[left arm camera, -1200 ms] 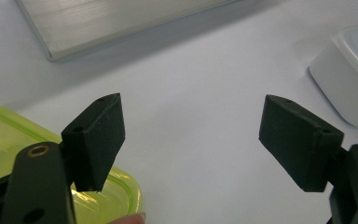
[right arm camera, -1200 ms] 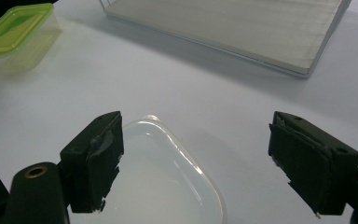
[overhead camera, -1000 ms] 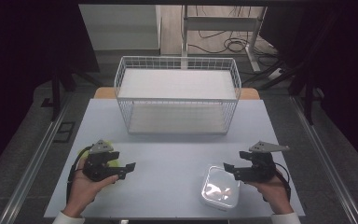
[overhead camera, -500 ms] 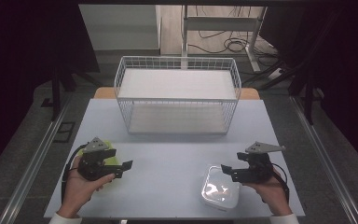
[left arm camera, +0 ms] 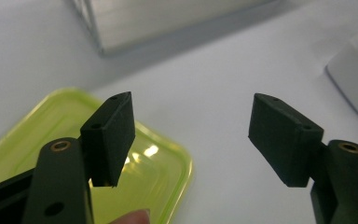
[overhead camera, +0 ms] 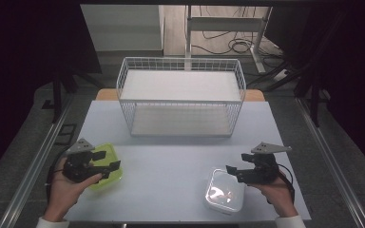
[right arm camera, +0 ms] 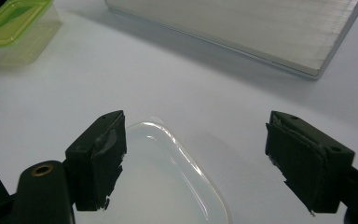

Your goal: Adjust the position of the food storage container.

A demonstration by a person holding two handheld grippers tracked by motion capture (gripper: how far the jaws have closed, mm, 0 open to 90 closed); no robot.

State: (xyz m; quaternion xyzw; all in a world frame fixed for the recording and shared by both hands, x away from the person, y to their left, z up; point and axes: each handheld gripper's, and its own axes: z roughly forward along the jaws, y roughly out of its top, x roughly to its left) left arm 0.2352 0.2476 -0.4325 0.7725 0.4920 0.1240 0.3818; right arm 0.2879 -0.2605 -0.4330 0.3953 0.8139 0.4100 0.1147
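Left gripper [overhead camera: 105,166] has shifted over the green lidded container [overhead camera: 105,164], jaws just been narrowing, wide yet, nothing pinched; grasp looks imminent; right gripper [overhead camera: 236,172] agape, empty, above the white lidded container [overhead camera: 224,191]; pale table [overhead camera: 171,166]; wire basket [overhead camera: 180,97] beyond; dark room, floor cables [overhead camera: 230,45].

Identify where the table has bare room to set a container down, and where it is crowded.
The widest bare patch lies between the green container and the white container, in front of the wire basket. Narrow strips flank the basket. It is crowded at the near corners, where the left hand-held gripper and right hand-held gripper hover.
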